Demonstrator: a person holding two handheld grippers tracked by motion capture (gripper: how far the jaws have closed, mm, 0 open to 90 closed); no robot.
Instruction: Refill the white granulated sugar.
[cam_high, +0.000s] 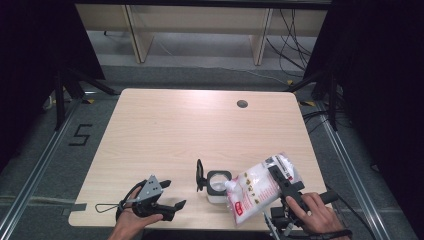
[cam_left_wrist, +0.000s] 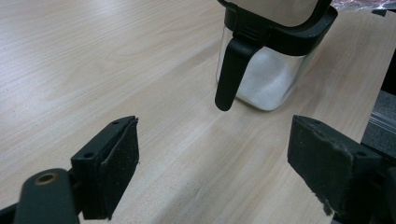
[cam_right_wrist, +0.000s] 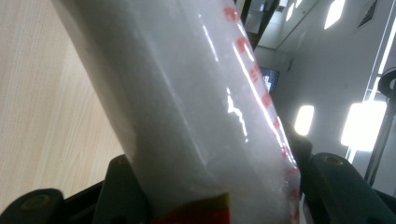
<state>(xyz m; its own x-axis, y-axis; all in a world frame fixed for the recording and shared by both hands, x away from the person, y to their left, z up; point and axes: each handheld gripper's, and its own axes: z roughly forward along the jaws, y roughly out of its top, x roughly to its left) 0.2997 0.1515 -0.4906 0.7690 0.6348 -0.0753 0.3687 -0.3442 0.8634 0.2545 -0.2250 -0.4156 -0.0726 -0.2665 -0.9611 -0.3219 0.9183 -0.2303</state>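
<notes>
Pouring is the step in hand, judged from how the things lie. Farthest left in the high view, the left gripper (cam_high: 172, 195) rests low on the pale wooden table (cam_high: 200, 125), its jaws wide apart with nothing between them; in the left gripper view the two black pads (cam_left_wrist: 119, 163) frame bare wood. Just to its right stands the small square clear-glass jar with a black rim and flipped-up black lid (cam_high: 216, 184), near the table's front edge. The left gripper view shows white grains lying in its lower part (cam_left_wrist: 264, 84), so it appears partly filled.

Right again, the clear plastic bag of white granules with red print (cam_high: 257, 189) hangs tilted, its narrow lower corner over the jar's open mouth. The right gripper (cam_high: 280, 182) is clamped across the bag's upper part, jaws pressing on both sides, as the right gripper view confirms with the bag (cam_right_wrist: 196, 116) wedged between the black jaws.

Whether grains are falling at this instant cannot be told. The next move likely calls for keeping the bag's corner centred over the opening and adjusting the tilt gently, so the flow neither stalls nor spills onto the table. The free left gripper could steady the jar or later close its lid.
</notes>
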